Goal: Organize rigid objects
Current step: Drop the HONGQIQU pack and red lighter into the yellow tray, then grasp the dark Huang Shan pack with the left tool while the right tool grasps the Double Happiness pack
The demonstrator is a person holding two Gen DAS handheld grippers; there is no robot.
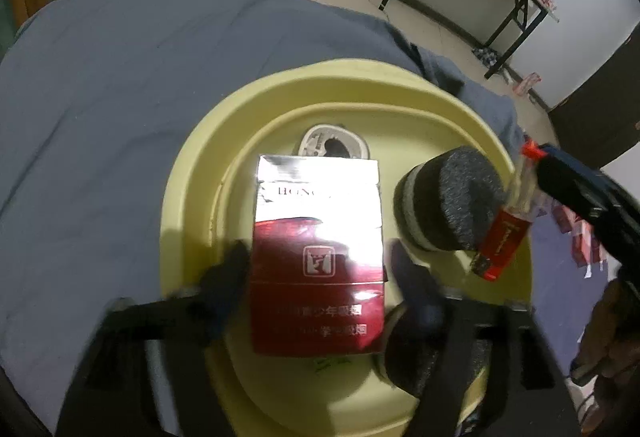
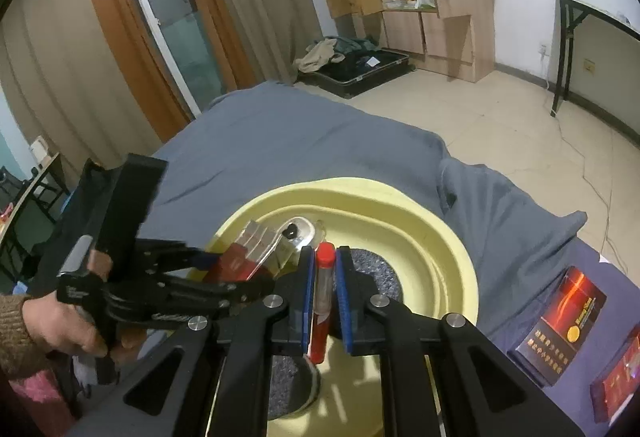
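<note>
prog: yellow basin (image 1: 192, 197) on bed (image 1: 120, 77) holds metal tin (image 1: 334, 147), 2 grey pads (image 1: 452, 197) | left: 2 packs (image 2: 560, 321) on bed | L tongs (image 1: 320, 281) apart, red pack (image 1: 316, 257) between, over basin, not clamped | R tongs (image 2: 324, 293) clamped on red tube (image 2: 323, 297) above basin

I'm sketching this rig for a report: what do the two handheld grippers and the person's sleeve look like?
Both grippers are black linkage frames with silver pivot bolts. The right gripper has blue pads on its fingers. The left gripper also looks black, but blurred. A brown knitted sleeve covers one wrist.
</note>
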